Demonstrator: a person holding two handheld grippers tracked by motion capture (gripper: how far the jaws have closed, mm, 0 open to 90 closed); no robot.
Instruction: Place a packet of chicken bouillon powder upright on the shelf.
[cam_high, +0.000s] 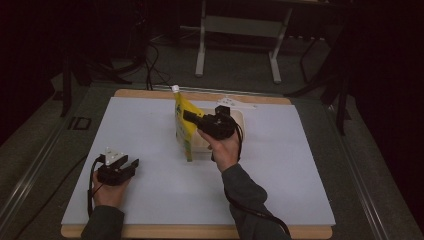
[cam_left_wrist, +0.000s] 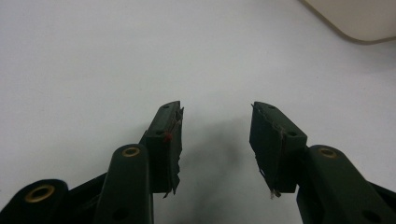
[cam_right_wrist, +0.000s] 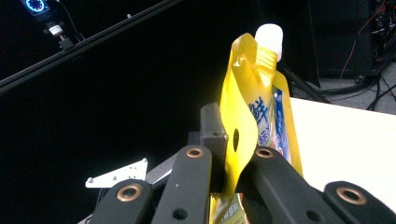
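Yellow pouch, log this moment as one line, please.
right gripper: shut on yellow pouch, held upright | left gripper: open, low over white mat | cream tray: behind pouch

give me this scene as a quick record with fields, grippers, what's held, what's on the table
surface: white board on a wooden table
left gripper: open, holding nothing, low over the board near its front left
right gripper: shut on the yellow spout pouch, gripping its edge
yellow spout pouch: upright, white cap on top, held above the board
cream tray: on the board behind the right gripper, contents not visible
background: dark, with table legs and cables on the floor
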